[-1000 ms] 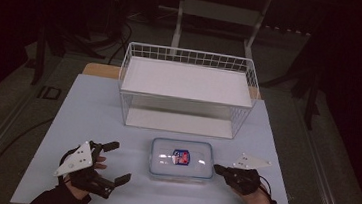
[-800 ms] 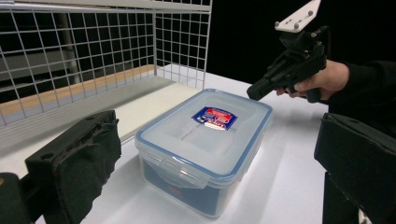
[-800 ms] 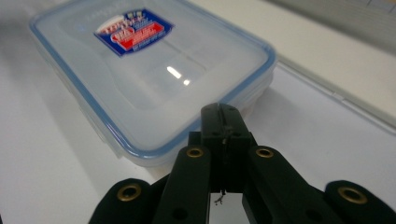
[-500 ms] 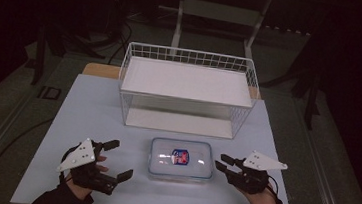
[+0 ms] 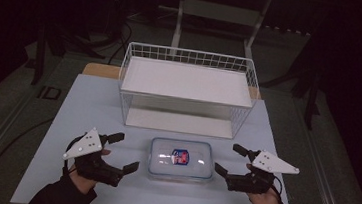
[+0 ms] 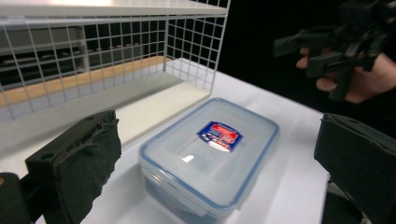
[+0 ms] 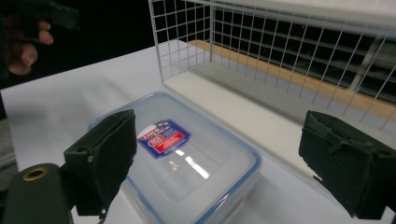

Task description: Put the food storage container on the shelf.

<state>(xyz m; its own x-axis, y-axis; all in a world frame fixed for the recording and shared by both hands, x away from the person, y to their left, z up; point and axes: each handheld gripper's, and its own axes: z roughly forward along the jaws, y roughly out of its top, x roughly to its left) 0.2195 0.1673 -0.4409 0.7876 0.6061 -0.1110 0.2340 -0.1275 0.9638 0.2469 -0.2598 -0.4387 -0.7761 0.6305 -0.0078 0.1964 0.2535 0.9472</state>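
A clear plastic food box (image 5: 180,158) with a blue-rimmed lid and a red and blue label lies on the white table (image 5: 88,108), in front of a white wire basket (image 5: 187,90). My left gripper (image 5: 126,151) hovers open just left of the box, its jaws pointing at it. Right of the box, my right gripper (image 5: 228,158) is open too; its jaws have just been opening, with nothing between them. The left gripper view has the box (image 6: 210,149) ahead of the wide-apart pads (image 6: 74,163). In the right gripper view the box (image 7: 182,154) lies beyond the pads (image 7: 107,158).
The wire basket (image 6: 116,51) stands open toward me, with a white shelf on top and a white floor inside. Behind it a wooden edge (image 5: 99,70) shows. The room around the table is dark, with stand legs (image 5: 179,16) at the back.
The right gripper's jaws went from shut to wide open. Both hands rose a little off the table beside the box. The box stayed put.
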